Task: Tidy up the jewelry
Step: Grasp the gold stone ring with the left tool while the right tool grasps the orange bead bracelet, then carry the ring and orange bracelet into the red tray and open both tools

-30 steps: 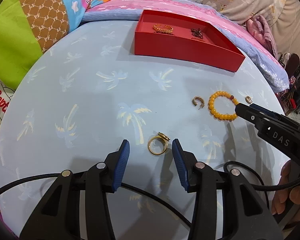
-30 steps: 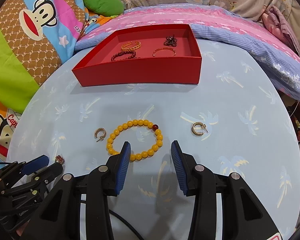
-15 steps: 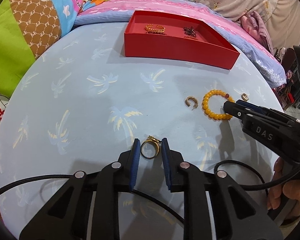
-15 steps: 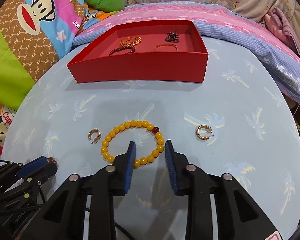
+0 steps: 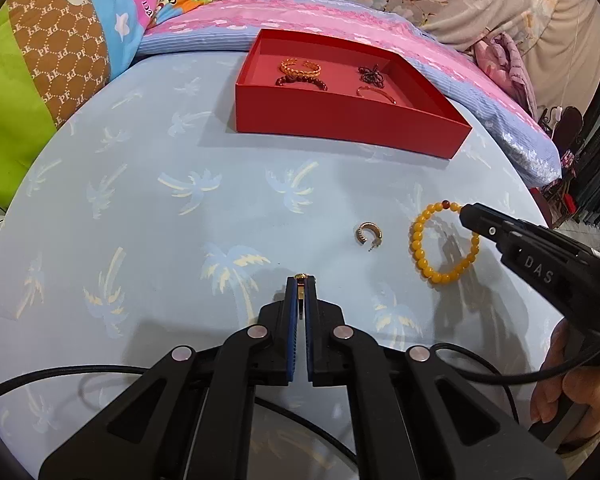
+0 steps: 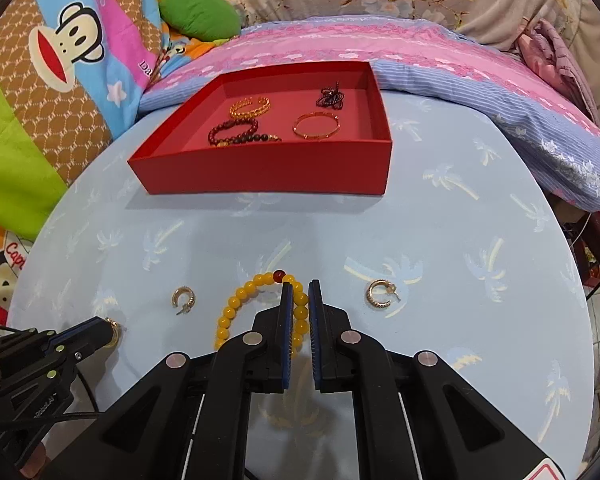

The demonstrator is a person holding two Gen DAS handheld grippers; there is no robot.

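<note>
A second ago both pairs of fingers stood apart around their targets; now both have come together. The left gripper [image 5: 300,286] is clamped on the gold ring [image 5: 300,278], which stands on edge between the blue pads with only its decorated top showing just past the tips. The right gripper [image 6: 300,292] has closed on one side of the yellow bead bracelet [image 6: 256,308]: a run of beads sits pinched between its fingers, while the rest of the loop, with its single red bead, trails out to the left of them on the counter [image 6: 460,320].

So two pieces look secured at once, though neither appears clearly lifted yet; the bracelet's loose part lies flat on the blue palm-print cloth.

Two small hoop earrings are untouched, one [image 6: 184,298] left of the right fingers, between the two grippers, and one [image 6: 380,293] just to their right. Well ahead of both sets of fingers sits the red tray [image 6: 260,172], already holding a gold chain bracelet [image 6: 250,107], a dark bead bracelet [image 6: 236,132], a thin bangle [image 6: 316,126] and a dark tangled piece [image 6: 331,98].

The likely next step is to raise both pieces and carry them forward to the tray. The ring is held by a narrow edge and could twist out; the bracelet may swing as it rises.
</note>
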